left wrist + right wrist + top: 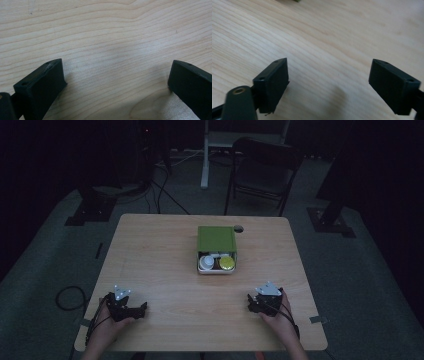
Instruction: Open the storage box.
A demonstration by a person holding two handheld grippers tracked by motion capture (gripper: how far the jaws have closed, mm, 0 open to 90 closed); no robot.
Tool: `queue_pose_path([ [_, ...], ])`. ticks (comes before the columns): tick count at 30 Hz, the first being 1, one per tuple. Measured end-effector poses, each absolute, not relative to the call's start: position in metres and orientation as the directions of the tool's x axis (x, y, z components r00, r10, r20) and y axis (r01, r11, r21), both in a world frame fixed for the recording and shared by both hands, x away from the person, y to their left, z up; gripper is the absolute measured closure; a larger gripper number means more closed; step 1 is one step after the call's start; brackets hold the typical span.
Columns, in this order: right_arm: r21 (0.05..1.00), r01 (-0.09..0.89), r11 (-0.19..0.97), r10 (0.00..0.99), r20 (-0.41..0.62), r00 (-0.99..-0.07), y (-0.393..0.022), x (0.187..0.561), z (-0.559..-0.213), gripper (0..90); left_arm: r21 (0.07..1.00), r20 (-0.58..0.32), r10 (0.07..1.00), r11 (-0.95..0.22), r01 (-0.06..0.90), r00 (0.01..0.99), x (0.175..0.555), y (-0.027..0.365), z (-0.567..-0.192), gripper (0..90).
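Grippers rest at the near edge of the table (150, 250), one at each corner, both empty. Left gripper (142, 309) sits at the near left in the person's left hand (107, 327); its gripper view shows the jaws spread wide over bare wood, nothing between them. At table centre, slightly far, stands the box (216, 267). Its green lid (216, 239) is pushed toward the far side, apparently to expose the contents: a white jar (206, 262) on the left and a yellow-capped jar (227, 263) on the right. Right gripper (250, 301) lies at the near right, also wide open and holding nothing, well apart from the box. Judgement: both tools are parked clear of the box, jaws ready, so either could approach a jar unobstructed.
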State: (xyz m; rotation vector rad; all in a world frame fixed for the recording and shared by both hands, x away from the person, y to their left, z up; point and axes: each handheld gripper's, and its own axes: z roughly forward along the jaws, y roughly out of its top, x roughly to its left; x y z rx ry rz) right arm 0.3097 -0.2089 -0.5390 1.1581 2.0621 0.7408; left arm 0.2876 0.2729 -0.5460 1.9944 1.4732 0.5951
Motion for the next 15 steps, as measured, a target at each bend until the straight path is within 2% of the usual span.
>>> queue_pose_path([
  [7, 0.742, 0.436, 0.509, 0.84, -0.318, -0.44, -0.186, 0.312, -0.535, 19.4, 0.683, 0.012, 0.957, -0.219, 0.696, 0.289, 0.288, 0.273, -0.546, 1.0],
  [11, 0.736, 0.366, 0.57, 0.797, -0.387, -0.463, -0.168, 0.311, -0.533, 20.6, 0.683, 0.012, 0.957, -0.219, 0.697, 0.289, 0.288, 0.273, -0.546, 1.0],
  [15, 0.71, 0.276, 0.648, 0.731, -0.477, -0.488, -0.145, 0.309, -0.531, 26.4, 0.683, 0.011, 0.957, -0.218, 0.697, 0.288, 0.288, 0.273, -0.546, 1.0],
])
